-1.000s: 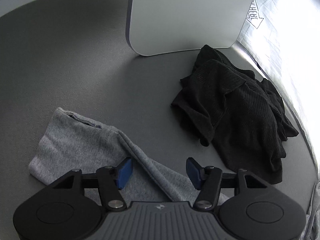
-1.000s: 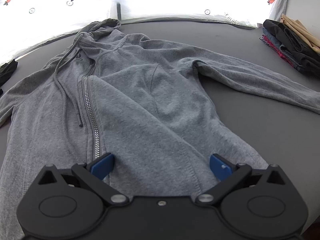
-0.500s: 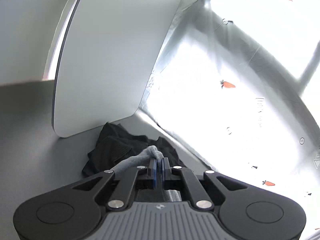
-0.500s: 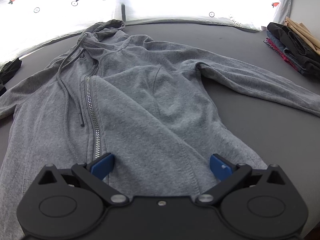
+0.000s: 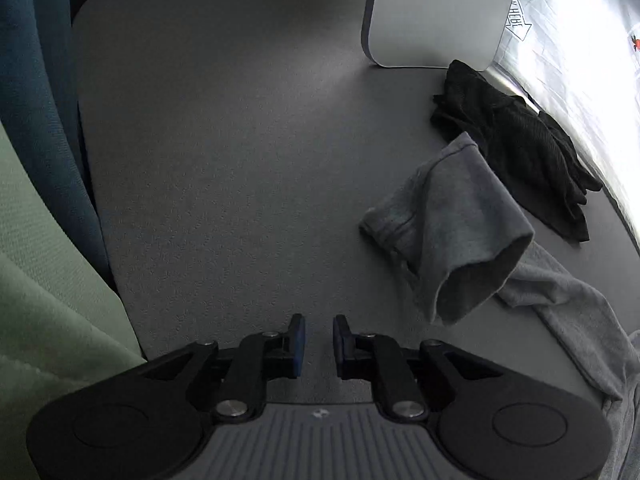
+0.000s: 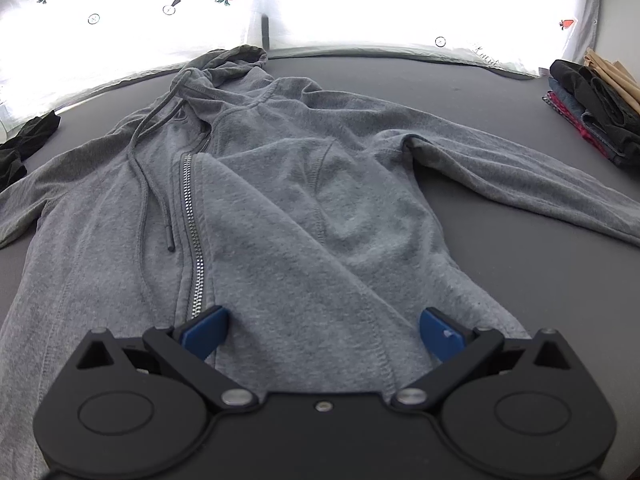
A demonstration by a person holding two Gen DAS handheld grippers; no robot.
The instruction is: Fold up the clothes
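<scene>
Jaws: left gripper point(image 5: 319, 338) just reopened, narrow gap, nothing between; right gripper point(image 6: 322, 330) spread wide over hoodie point(image 6: 256, 216) hem | hoodie: flat on grey table point(image 5: 224, 152), zipper up, left sleeve cuff point(image 5: 452, 220) flopped over itself beside black garment point(image 5: 516, 148) | handling: soft, light, limp, likely drapes; pinch cuff edge or hem seam.

Black grippers point(image 6: 324, 322), blue-padded jaws, seemingly.

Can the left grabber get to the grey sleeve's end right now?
Probably yes. The left gripper is open and empty, and only bare grey tabletop lies between it and the sleeve cuff to its right.
</scene>
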